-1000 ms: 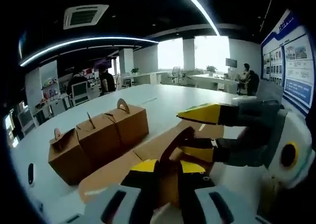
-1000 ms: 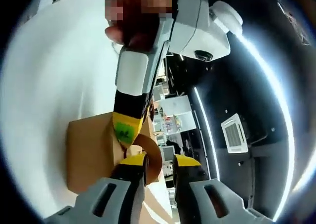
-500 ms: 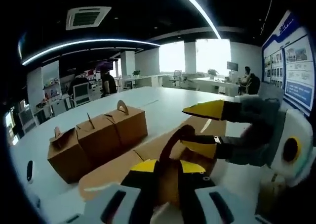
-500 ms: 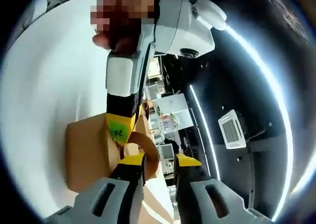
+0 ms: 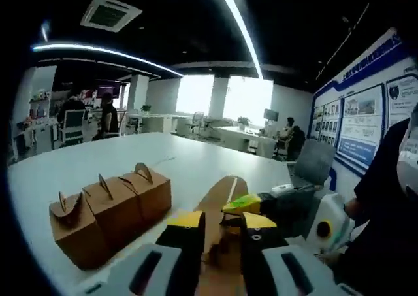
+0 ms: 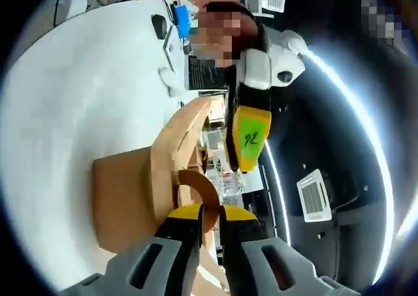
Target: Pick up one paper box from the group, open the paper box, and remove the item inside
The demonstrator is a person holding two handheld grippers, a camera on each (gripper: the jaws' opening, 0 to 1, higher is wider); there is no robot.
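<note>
In the right gripper view a brown paper box [image 6: 121, 198] is held over the white table [image 6: 78, 100]. Its long top flap [image 6: 171, 146] stands open. My right gripper [image 6: 211, 212] is shut on the box's curved handle tab [image 6: 196, 183]. Just above the handle hangs my left gripper [image 6: 249, 134], yellow with a green sticker. In the left gripper view my left gripper [image 5: 221, 223] has brown cardboard of the box flap [image 5: 222, 195] between its narrow-set jaws. The right gripper [image 5: 243, 205] comes in from the right and touches the same box. What is inside the box is hidden.
Three more brown paper boxes [image 5: 108, 208] stand in a row on the table [image 5: 98, 159] to the left. A person's dark sleeve [image 5: 385, 198] fills the right edge. A black and a blue object [image 6: 171, 21] lie at the table's far side. Office desks and chairs stand behind.
The right jaws have closed further onto the handle tab. The box's long flap has swung up and open. Both cameras have shifted, and the left gripper now sits higher over the box.
</note>
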